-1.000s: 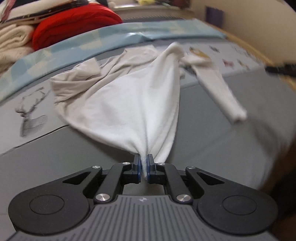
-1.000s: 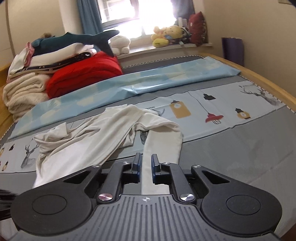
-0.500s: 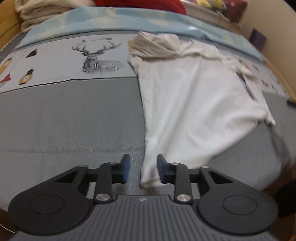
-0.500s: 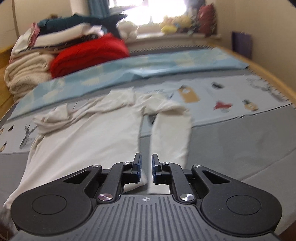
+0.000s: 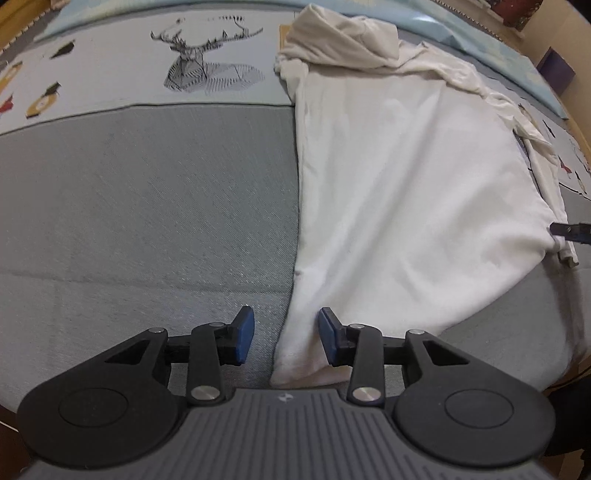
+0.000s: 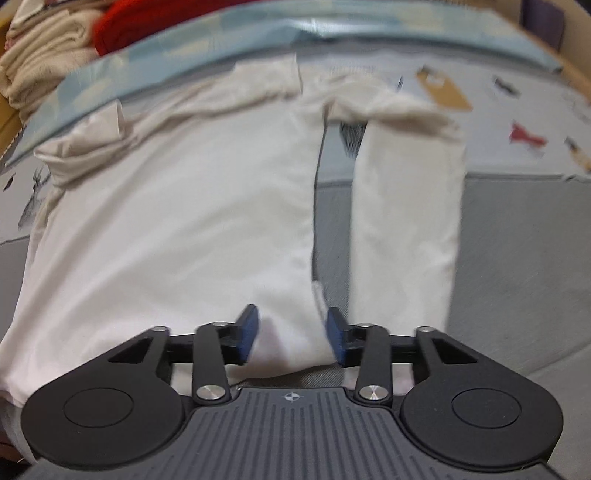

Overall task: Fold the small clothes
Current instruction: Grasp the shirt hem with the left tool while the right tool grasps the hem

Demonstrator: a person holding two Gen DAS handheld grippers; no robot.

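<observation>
A small white long-sleeved top [image 5: 402, 177] lies spread flat on the grey bedspread [image 5: 147, 214], hem toward me. My left gripper [image 5: 286, 334] is open over the hem's left corner, the cloth lying loose between its blue pads. In the right wrist view the top [image 6: 177, 214] fills the middle and one sleeve [image 6: 406, 206] lies straight beside the body. My right gripper [image 6: 291, 334] is open over the hem's right corner, holding nothing. The far sleeve and collar are bunched at the top edge.
The bed cover has a printed pale band with a deer [image 5: 207, 62] and a light blue sheet [image 6: 258, 40] beyond. Folded cream towels [image 6: 40, 55] and a red blanket [image 6: 147, 18] are stacked at the far left. A wooden bed edge [image 6: 554, 55] runs along the right.
Both grippers were shut on the hem and held the top up. They have drawn it toward me, laid it flat and opened, letting go of the cloth.
</observation>
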